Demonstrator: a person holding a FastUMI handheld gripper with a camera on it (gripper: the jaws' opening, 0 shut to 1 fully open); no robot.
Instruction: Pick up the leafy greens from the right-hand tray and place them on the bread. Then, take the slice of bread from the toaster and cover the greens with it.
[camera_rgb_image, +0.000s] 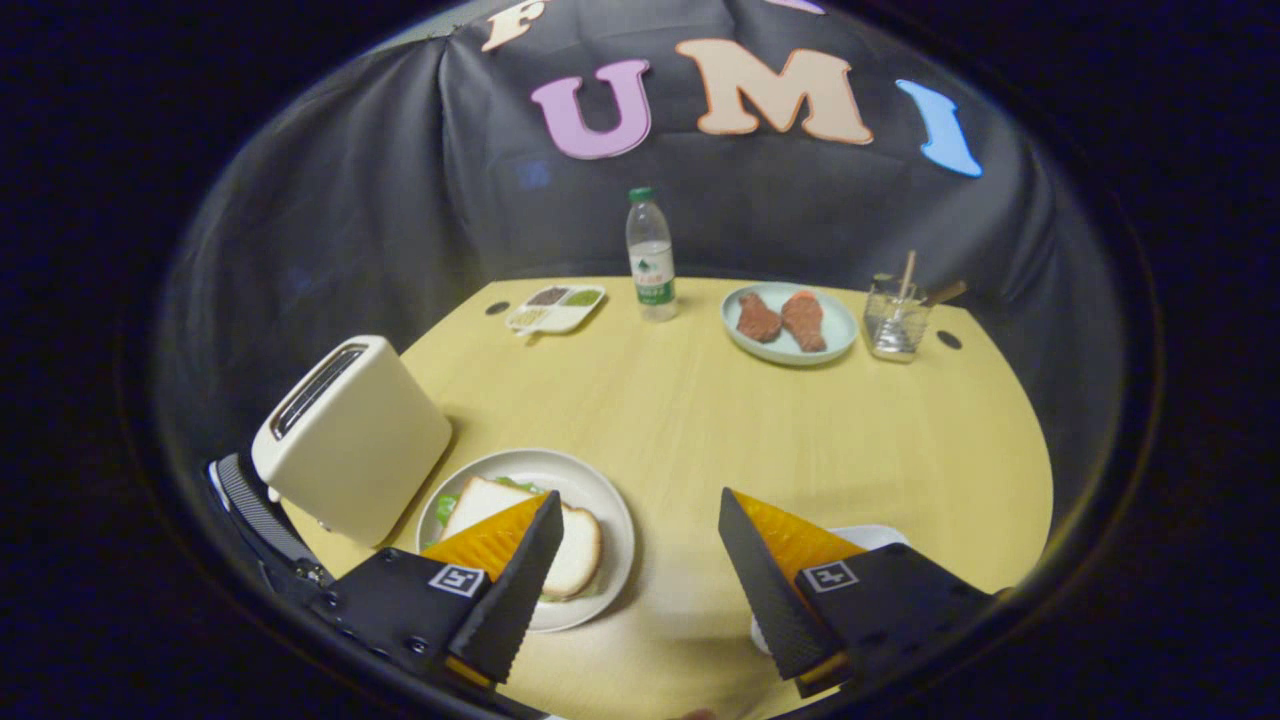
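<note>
The gripper (640, 560) hangs spread wide, grasping nothing, above a yellow table (720, 420). Behind its left finger, a plate (600, 500) holds bread (575, 550) covering leafy greens (447, 503), beside a toaster (350, 435). Far beyond stand a bottle (650, 255), a meat plate (790, 322) and a glass (895, 318).
</note>
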